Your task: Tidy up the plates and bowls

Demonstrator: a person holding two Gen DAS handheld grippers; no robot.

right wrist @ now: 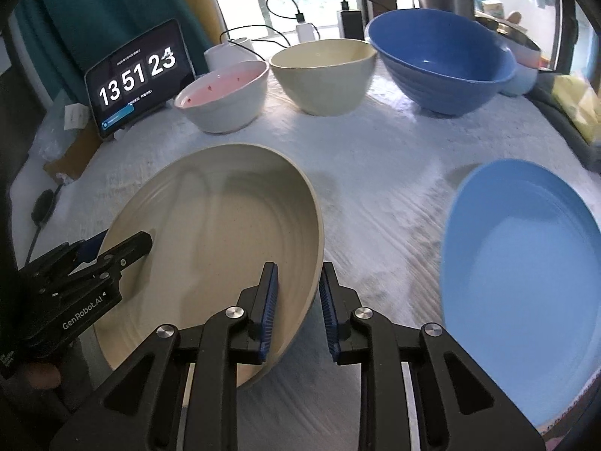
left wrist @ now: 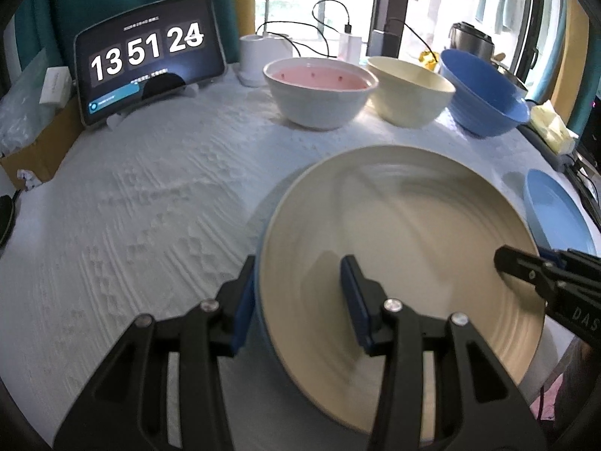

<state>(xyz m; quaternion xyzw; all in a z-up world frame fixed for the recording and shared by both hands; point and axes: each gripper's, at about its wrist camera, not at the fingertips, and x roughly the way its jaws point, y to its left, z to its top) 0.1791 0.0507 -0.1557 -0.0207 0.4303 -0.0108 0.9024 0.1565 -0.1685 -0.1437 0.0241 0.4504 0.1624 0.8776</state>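
We read the beige plate [left wrist: 405, 263] as glazed ceramic: stiff, heavy-ish, slick, chips if knocked, so the rim is the only sane hold, one finger inside and one outside. It sits low centre on the white cloth-covered counter [left wrist: 150, 195]. The left tool [left wrist: 296, 300] straddles the plate's rim at 7 o'clock, jaws at a moderate gap, outer pad against the wall, inner pad over the basin; whether it truly pinches, we cannot tell. The right tool [right wrist: 298, 300] straddles the rim at 4 o'clock, jaws narrow, with the rim between them but a visible gap at the outer pad, so not clamped. The light blue plate [right wrist: 522, 285] lies at 3 o'clock of the beige one, apart. Three bowls, pink-lined bowl [right wrist: 225, 97], cream bowl [right wrist: 323, 75], dark blue bowl [right wrist: 439, 64], line up at 12 o'clock.
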